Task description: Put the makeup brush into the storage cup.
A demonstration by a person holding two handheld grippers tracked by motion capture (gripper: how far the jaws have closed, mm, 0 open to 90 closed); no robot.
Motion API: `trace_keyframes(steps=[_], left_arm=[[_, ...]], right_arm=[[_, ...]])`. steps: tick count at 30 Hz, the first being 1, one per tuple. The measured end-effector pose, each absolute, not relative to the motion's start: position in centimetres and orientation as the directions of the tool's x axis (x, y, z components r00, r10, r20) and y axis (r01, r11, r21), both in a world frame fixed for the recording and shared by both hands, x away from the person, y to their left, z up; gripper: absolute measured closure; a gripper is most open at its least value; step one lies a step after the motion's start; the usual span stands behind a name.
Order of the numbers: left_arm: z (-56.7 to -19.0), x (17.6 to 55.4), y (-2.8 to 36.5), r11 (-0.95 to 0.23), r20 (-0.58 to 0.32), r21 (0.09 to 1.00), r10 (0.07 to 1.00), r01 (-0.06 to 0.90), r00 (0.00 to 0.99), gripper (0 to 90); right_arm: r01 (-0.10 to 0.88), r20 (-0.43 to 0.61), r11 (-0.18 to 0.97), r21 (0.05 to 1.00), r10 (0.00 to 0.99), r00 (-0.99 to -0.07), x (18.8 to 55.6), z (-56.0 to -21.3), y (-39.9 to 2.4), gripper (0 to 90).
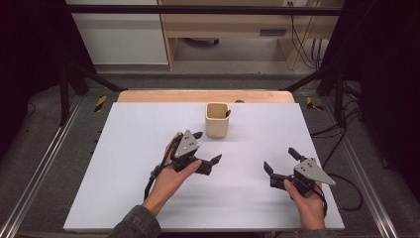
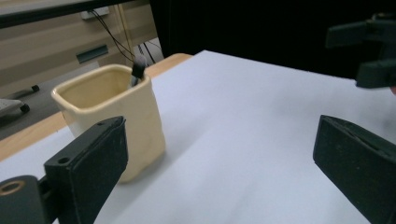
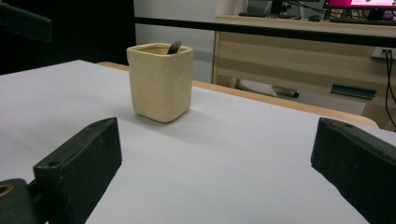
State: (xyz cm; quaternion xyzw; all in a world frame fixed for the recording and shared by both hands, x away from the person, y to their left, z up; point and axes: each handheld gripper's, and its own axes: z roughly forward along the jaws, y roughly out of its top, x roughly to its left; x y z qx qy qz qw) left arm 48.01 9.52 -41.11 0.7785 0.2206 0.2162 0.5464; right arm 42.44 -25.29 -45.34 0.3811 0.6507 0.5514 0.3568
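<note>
White table [image 1: 124,188], cream cup [image 1: 217,120], dark-tipped object [image 1: 228,113] inside.

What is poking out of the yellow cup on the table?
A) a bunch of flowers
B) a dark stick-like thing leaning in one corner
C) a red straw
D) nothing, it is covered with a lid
B: the cream-yellow cup is open on top, and a dark thing sticks up past its rim at one corner, also seen in the left gripper view.
</note>
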Motion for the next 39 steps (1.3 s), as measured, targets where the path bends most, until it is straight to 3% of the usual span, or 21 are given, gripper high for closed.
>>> trace_keyframes(steps=[21,39], left_arm=[[-41.6,45.8,17.1,-0.274,0.092,0.955,0.638,0.114,0.765,2.9],[-40.6,44.8,20.0,-0.280,0.118,0.956,0.642,0.088,0.758,2.4]], right_arm=[[0.132,-0.067,0.142,0.981,0.888,-0.456,42.6,-45.9,-24.9,2.3],[0.128,-0.077,0.150,0.980,0.889,-0.452,42.5,-45.8,-25.0,2.3]])
